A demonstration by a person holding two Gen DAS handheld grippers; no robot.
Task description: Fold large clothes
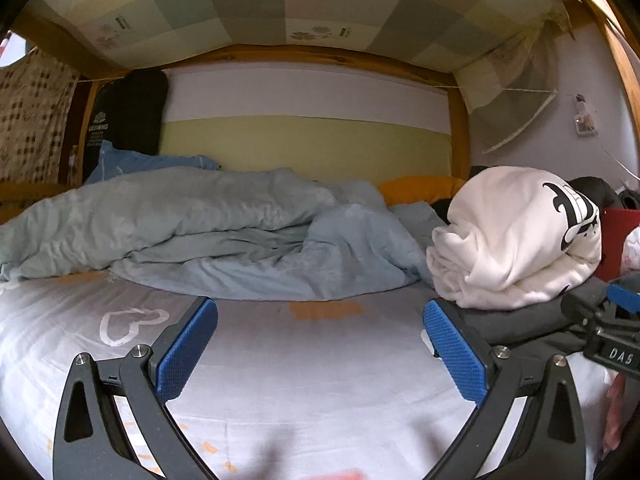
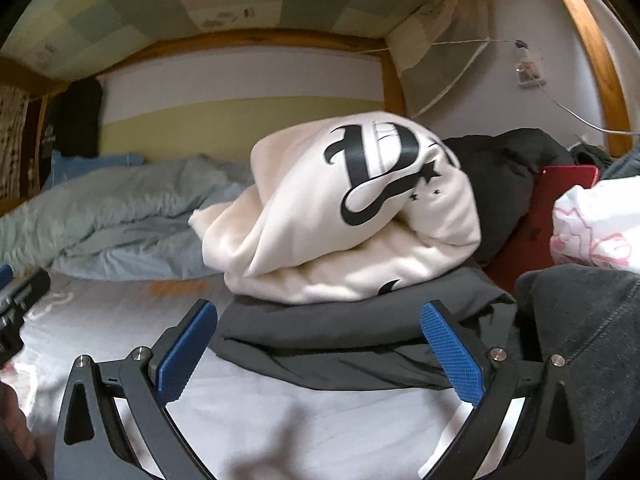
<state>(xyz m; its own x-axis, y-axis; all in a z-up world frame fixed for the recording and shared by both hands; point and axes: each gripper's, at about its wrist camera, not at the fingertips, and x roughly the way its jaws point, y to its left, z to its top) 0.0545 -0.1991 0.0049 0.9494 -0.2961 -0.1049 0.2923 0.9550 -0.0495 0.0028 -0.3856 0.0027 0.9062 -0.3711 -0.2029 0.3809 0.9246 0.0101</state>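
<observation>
Left tongs (image 1: 320, 344) spread wide, nothing between blue pads, hovering over white bed sheet (image 1: 280, 380) at lower centre of frame

Right tongs (image 2: 319, 344) equally wide apart, gripping nothing; dark grey garment (image 2: 340, 332) lies folded flat between tips at centre

White sweatshirt (image 2: 344, 216) with black lettering bundled atop grey garment, centre frame

Crumpled blue duvet (image 1: 180, 232) behind, left

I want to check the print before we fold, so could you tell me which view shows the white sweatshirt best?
The right wrist view: the white sweatshirt sits central, print facing the camera. The left wrist view shows it at the right, print partly visible.
</observation>
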